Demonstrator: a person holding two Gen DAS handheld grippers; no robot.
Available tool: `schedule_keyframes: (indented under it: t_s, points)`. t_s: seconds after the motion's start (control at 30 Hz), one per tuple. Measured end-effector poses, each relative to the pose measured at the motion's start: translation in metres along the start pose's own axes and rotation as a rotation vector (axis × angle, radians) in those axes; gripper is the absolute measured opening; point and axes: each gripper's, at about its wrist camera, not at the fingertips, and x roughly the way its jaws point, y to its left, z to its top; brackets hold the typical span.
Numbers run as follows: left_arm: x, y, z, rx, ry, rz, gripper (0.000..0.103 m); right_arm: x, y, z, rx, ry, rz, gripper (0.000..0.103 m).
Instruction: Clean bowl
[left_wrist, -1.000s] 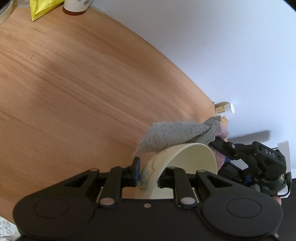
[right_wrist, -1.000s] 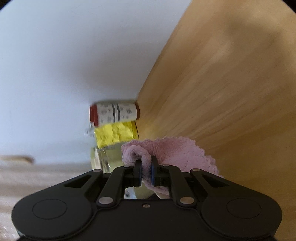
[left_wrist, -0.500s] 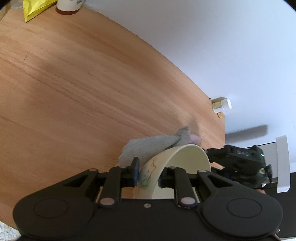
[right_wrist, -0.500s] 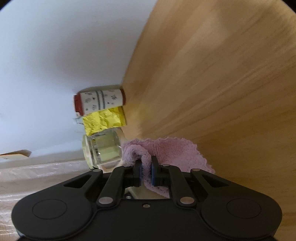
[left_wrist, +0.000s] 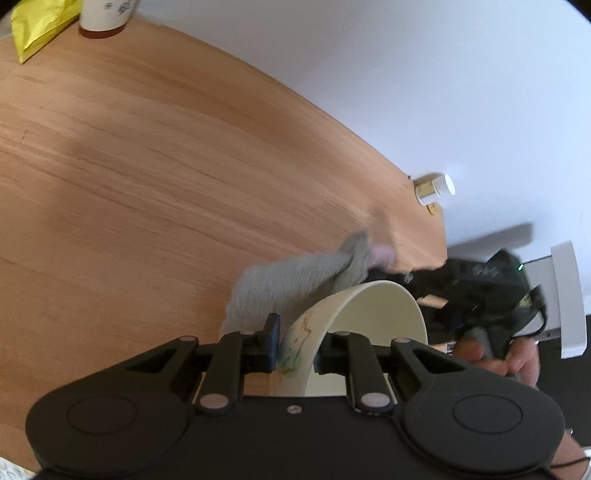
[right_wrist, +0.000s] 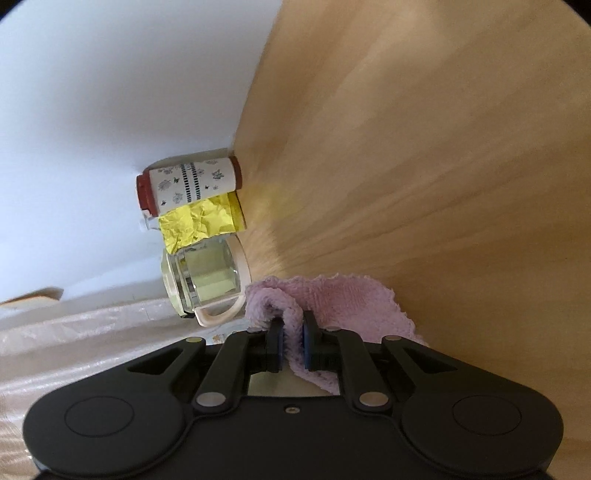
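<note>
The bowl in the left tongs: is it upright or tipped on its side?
Tipped on edge. The bowl stands rim-up between the left tongs, its opening facing sideways.

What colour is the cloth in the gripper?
Pink on one face, grey on the other; the cloth shows best in the right wrist view.

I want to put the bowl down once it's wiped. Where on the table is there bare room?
The broad wood stretch of the table is bare, from the left gripper holding the bowl out toward the far wall. It is crowded in the far corner: patterned canister, yellow packet, glass jar. A small bottle stands at the right edge.
</note>
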Motion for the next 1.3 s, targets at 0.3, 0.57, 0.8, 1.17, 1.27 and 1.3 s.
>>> schedule_keyframes:
  t_s: [0.3, 0.57, 0.8, 1.17, 1.27, 1.3]
  points:
    - [0.001, -0.007, 0.002, 0.053, 0.004, 0.004, 0.016, -0.002, 0.038, 0.009, -0.185, 0.111, -0.042, 0.012]
    - [-0.004, -0.004, 0.000, 0.065, 0.020, -0.002, 0.016, 0.007, 0.057, 0.028, -0.261, 0.208, -0.148, 0.012]
    - [-0.002, -0.004, -0.001, 0.067, 0.018, -0.015, 0.016, 0.017, 0.025, 0.037, -0.135, 0.248, -0.083, 0.012]
    - [0.003, -0.011, 0.001, 0.099, 0.032, -0.017, 0.016, 0.031, -0.001, 0.039, -0.072, 0.319, -0.109, 0.012]
    - [0.004, -0.013, 0.002, 0.109, 0.035, -0.014, 0.016, 0.038, 0.006, 0.042, -0.086, 0.328, -0.130, 0.013]
    - [0.004, -0.014, 0.002, 0.113, 0.036, -0.013, 0.016, 0.039, 0.012, 0.043, -0.109, 0.335, -0.143, 0.013]
